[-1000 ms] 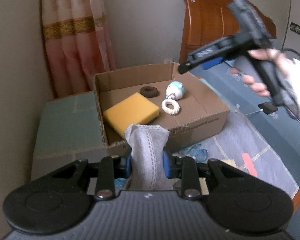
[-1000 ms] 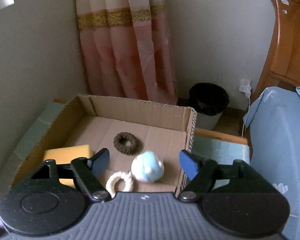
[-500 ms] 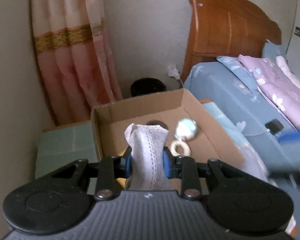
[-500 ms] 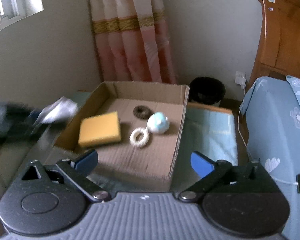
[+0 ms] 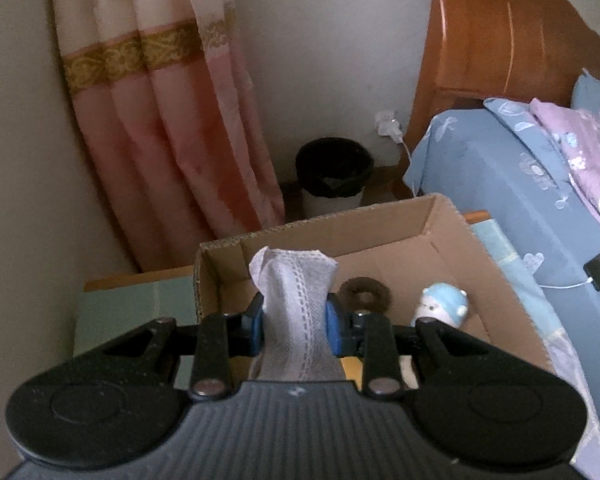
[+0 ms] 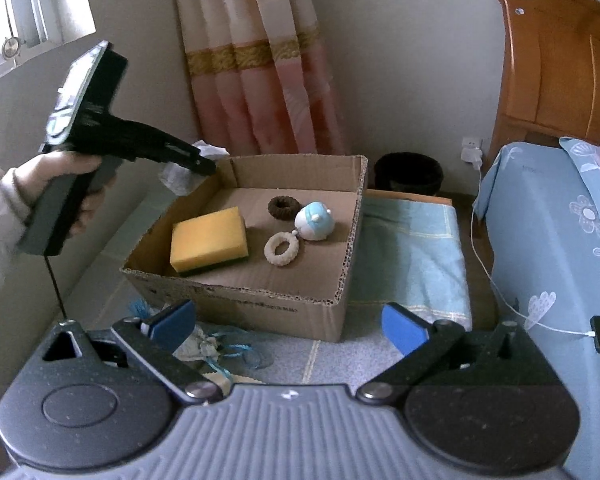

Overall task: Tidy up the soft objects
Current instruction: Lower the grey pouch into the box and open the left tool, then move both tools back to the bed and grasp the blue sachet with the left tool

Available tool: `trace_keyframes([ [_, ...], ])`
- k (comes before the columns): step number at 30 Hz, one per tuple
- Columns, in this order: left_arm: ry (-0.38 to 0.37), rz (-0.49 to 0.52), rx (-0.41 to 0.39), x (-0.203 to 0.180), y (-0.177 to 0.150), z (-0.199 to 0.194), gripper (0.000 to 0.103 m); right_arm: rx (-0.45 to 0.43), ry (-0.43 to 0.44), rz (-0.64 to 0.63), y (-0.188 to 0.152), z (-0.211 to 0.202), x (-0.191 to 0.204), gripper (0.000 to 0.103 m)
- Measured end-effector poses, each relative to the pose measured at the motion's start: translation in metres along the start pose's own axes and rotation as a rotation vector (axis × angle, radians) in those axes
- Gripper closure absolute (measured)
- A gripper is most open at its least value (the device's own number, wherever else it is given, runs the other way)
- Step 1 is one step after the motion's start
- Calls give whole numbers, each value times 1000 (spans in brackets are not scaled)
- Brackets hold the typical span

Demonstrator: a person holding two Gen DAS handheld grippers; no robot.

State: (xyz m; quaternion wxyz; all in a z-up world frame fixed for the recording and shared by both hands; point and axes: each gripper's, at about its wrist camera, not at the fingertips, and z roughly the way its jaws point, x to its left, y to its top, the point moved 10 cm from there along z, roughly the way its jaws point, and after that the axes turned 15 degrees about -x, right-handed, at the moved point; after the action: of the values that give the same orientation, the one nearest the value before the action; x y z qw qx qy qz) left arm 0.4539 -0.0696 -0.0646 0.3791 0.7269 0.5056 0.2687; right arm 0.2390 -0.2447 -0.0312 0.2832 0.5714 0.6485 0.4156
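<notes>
Pinching a grey cloth upright, the left claw hangs over the cardboard box's near-left corner, likely so it drops beside the yellow sponge, brown ring, white ring and blue toy. Nearer, the right claw gapes empty. Beyond: curtain, black bin, bed.

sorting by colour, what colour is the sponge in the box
The sponge is yellow with a dark green bottom layer, clearest in the right wrist view.
</notes>
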Motion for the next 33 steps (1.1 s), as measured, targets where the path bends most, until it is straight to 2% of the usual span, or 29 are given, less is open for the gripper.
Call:
trace_keyframes([
  [4, 38, -6, -6, 5, 1, 16, 71, 5, -11, -5, -2, 1, -3, 2],
  [5, 49, -17, -11, 7, 2, 19, 64, 6, -11, -4, -3, 1, -3, 2],
  [6, 54, -27, -10, 9, 2, 20, 48, 9, -9, -3, -4, 1, -2, 2],
  [7, 58, -39, -11, 10, 2, 20, 37, 12, -9, -3, -5, 1, -2, 2],
  [8, 62, -46, -11, 11, 3, 20, 18, 13, -10, -2, -6, 2, -3, 2],
  [9, 68, -53, -21, 12, 3, 16, 14, 16, -10, -1, -7, 2, -3, 2],
  [15, 64, -63, -78, 15, 10, -19, 7, 23, -12, 18, -11, -2, -3, 2],
  [21, 104, -31, -111, 15, 2, -66, 3, 19, -5, 35, -16, -12, 6, 2],
  [24, 125, -19, -120, 12, -10, -93, 2, 17, -11, 37, -24, -15, 12, 2],
  [33, 111, -19, -138, -9, -72, -159, 1, -16, -69, 62, -55, -31, 17, 2],
])
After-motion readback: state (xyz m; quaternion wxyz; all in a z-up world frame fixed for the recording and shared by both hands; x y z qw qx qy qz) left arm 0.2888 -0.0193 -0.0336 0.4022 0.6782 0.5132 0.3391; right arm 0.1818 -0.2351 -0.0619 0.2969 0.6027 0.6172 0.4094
